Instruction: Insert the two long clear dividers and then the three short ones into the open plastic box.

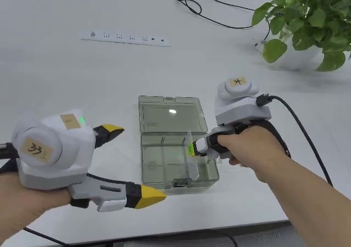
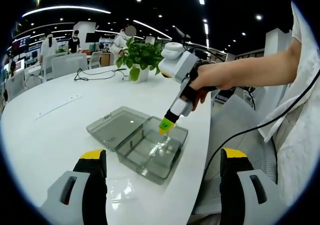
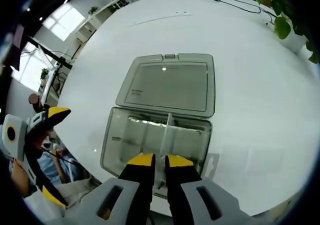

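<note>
A clear divider stands on edge inside the base of the open plastic box. It runs straight away from the fingertips of the right gripper, whose two yellow-tipped jaws are pinched together on its near end. The box base sits directly beneath and ahead of those jaws, and its hinged lid lies flat on the table beyond it. A bright line along the far side of the base may be a divider already seated, though that is hard to confirm.

The left gripper hovers to the left of the box, jaws spread wide and holding nothing. In the left gripper view, a few loose clear pieces lie on the white table between its jaws, just beside the box. A potted plant stands well beyond.

The step in hand looks like seating this divider. Doing it well likely means keeping the sheet upright and lining both ends up with the slots in the opposite walls. Pressing down evenly, rather than from one end, should keep it from bowing or jamming. The free gripper could steady the box if it slides.
</note>
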A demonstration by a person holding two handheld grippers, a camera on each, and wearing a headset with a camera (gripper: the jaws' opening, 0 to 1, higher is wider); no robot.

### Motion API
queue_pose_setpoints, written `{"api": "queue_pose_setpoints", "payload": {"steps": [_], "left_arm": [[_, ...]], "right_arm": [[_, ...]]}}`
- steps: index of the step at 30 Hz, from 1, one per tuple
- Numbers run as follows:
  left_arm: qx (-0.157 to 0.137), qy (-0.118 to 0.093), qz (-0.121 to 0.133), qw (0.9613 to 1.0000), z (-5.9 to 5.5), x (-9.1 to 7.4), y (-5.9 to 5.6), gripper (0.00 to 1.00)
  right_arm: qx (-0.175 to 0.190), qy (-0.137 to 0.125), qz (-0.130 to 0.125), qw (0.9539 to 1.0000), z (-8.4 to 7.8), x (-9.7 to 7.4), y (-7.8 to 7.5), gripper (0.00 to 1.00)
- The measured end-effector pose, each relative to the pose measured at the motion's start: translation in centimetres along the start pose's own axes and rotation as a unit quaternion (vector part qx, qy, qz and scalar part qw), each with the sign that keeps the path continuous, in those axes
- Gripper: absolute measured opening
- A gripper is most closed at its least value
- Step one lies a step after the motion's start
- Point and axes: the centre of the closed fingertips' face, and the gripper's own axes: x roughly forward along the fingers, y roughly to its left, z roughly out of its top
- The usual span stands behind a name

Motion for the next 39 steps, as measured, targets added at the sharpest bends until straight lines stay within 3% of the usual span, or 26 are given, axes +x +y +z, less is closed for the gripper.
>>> {"api": "queue_pose_setpoints", "payload": {"steps": [21, 34, 39], "left_arm": [[-0.008, -0.004, 0.016, 0.9998, 0.2, -0.4, 0.2, 0.96], [-0.016, -0.004, 0.039, 0.9991, 0.1, -1.2, 0.4, 0.96], [-0.020, -0.007, 0.047, 0.9987, 0.2, -1.3, 0.3, 0.96]], "right_arm": [[-0.002, -0.007, 0.029, 0.9996, -0.5, 1.1, -0.4, 0.10], [-0.010, -0.029, 0.065, 0.9974, -0.2, 0.3, 0.1, 0.11], [-0.029, -0.041, 0.076, 0.9959, 0.1, -0.4, 0.5, 0.14]]}}
